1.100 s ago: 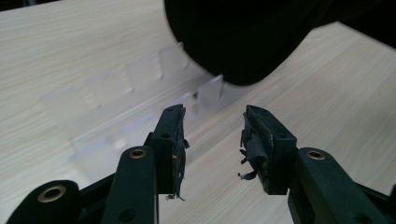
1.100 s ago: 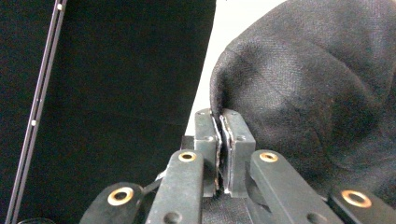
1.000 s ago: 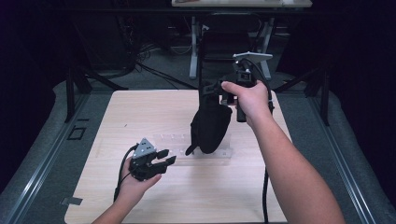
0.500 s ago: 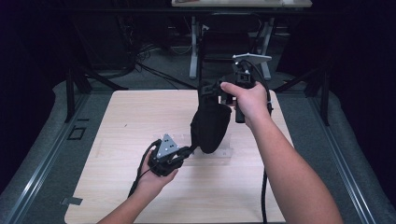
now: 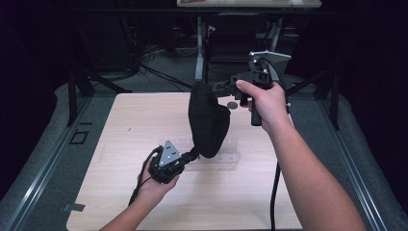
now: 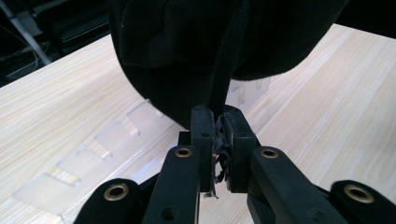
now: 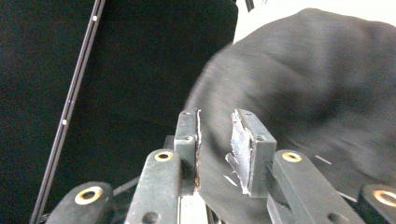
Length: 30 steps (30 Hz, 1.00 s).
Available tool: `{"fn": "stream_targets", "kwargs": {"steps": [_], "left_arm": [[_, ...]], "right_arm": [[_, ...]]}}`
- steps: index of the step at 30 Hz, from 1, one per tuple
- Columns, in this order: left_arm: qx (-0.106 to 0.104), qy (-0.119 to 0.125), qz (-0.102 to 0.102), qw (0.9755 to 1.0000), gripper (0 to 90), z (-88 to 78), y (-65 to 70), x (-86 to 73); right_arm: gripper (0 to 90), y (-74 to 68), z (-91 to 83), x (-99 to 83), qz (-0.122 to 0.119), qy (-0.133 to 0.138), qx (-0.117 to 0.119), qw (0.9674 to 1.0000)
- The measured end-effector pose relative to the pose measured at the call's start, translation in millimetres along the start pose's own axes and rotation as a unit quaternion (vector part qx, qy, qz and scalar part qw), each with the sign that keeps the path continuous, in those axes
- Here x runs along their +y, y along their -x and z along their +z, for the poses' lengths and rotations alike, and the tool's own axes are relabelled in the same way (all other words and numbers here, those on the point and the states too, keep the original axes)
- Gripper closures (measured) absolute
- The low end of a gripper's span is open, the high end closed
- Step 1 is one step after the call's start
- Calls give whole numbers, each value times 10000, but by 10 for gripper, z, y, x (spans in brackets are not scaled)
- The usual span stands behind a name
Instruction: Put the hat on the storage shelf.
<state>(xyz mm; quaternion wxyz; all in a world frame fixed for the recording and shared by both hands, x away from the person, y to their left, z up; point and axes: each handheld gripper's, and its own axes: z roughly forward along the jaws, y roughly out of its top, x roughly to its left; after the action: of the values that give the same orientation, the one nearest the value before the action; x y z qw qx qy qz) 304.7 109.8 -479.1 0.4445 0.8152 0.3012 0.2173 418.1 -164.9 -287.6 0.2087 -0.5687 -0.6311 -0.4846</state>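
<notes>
A black cloth bag (image 5: pixel 209 122) hangs above the middle of the wooden table (image 5: pixel 120 125), its lower end just over a clear plastic holder (image 5: pixel 230 158). My left gripper (image 5: pixel 192 155) has just been closing and is shut on a black strap (image 6: pixel 224 70) that comes down from the bag (image 6: pixel 177 56). In the left gripper view the strap is pinched between the pads (image 6: pixel 217 119). My right gripper (image 5: pixel 216 89) is at the bag's top. Its jaws have just been opening; in the right gripper view they (image 7: pixel 215 121) stand apart, with blurred black cloth (image 7: pixel 317 70) between and beyond them.
A small dark round thing (image 5: pixel 232 105) lies on the table behind the bag. The clear holder (image 6: pixel 107 140) has several slots. The right gripper's cable (image 5: pixel 275 192) hangs down across the table's near right. Dark frames and cables stand beyond the far edge.
The left hand has moved right, from the near left of the table to the bag's lower end. The right hand has kept its place at the bag's top.
</notes>
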Motion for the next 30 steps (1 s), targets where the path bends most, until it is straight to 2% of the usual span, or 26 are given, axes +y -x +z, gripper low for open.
{"fn": "stream_targets", "kwargs": {"steps": [6,11,13,14,16,17,20,22,24,30], "left_arm": [[36,-133,-58,9999,853,-10,-53,-104],[31,-324,-197,9993,851,25,-111,-234],[84,-523,-222,9983,848,74,-124,-310],[134,-535,-191,9983,844,81,-138,-351],[46,-512,-380,9980,842,78,-168,-414],[112,-499,-381,9980,841,68,-178,-428],[115,-497,-387,9979,839,73,-168,-436],[133,-504,-377,9979,835,74,-158,-435],[158,-532,-388,9977,826,65,-151,-436],[99,-565,-453,9973,760,-18,-162,-454]], "right_arm": [[690,51,-116,-30,-129,86,-327,9993],[689,100,-174,-56,-124,129,-407,9990],[690,120,-192,-66,-128,139,-435,9989],[689,130,-200,-71,-134,141,-460,9988],[689,144,-216,-85,-185,177,-564,9981],[685,150,-225,-96,-223,196,-644,9975],[683,172,-240,-121,-286,223,-772,9964],[680,177,-252,-145,-391,267,-930,9945],[679,170,-271,-180,-542,310,-1149,9914],[672,199,-333,-280,-742,336,-1392,9869]]}}
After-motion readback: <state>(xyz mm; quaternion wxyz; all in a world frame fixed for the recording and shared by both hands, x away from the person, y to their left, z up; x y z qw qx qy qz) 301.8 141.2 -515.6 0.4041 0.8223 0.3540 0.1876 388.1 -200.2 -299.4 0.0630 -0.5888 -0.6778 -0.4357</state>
